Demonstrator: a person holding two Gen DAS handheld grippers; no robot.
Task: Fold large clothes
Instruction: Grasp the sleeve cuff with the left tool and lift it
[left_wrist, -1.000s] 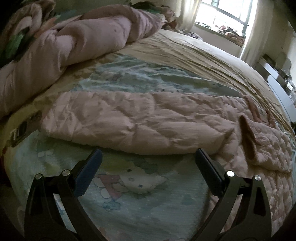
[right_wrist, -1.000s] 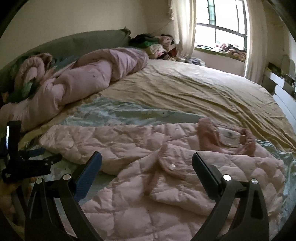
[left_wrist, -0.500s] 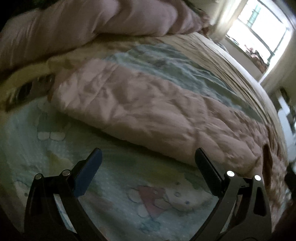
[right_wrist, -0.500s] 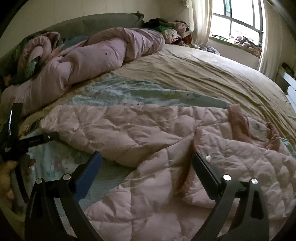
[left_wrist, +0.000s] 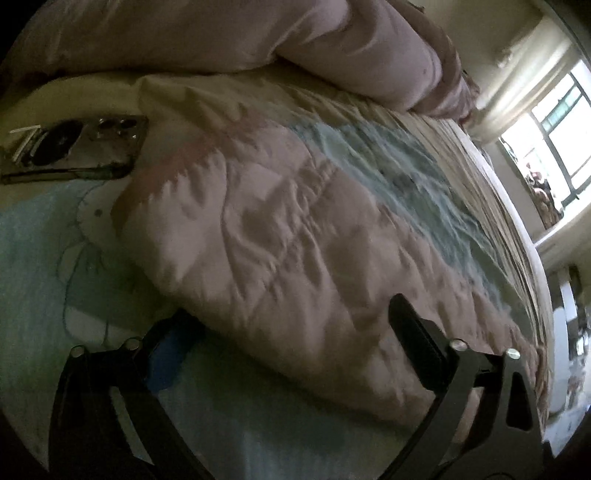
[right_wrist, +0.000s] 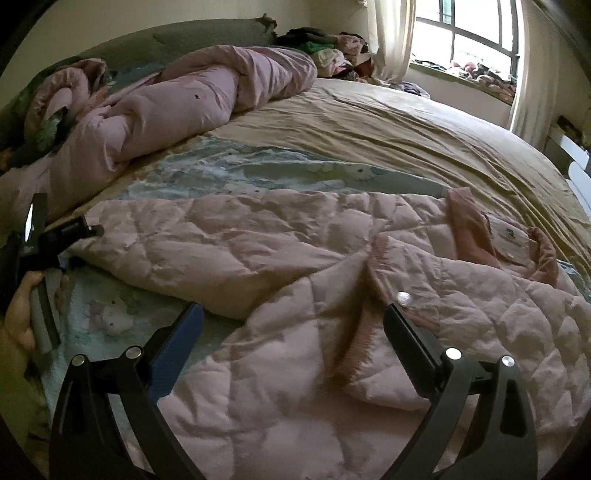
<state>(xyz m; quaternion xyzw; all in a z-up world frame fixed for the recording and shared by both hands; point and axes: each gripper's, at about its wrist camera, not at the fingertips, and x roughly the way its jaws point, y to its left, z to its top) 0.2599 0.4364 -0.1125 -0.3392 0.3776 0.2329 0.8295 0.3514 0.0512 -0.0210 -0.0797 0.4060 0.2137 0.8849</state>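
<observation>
A wide bed (right_wrist: 406, 122) fills the room, covered by a tan sheet (right_wrist: 388, 140) with a pale blue cartoon-print blanket (right_wrist: 258, 171) laid toward its near edge. A rolled lilac duvet (right_wrist: 177, 107) lies along the green headboard (right_wrist: 177, 40) side. Daylight enters through a barred window (right_wrist: 476, 27) with cream curtains (right_wrist: 391, 37); clothes (right_wrist: 332, 51) pile in the far corner. The walls (right_wrist: 155, 14) are plain cream.

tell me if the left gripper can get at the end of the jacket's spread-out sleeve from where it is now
Probably yes. The left gripper is open and sits right at the edge of the pink quilted sleeve, whose end lies flat on the bed sheet. Nothing lies between them; the phone is off to the side.
</observation>
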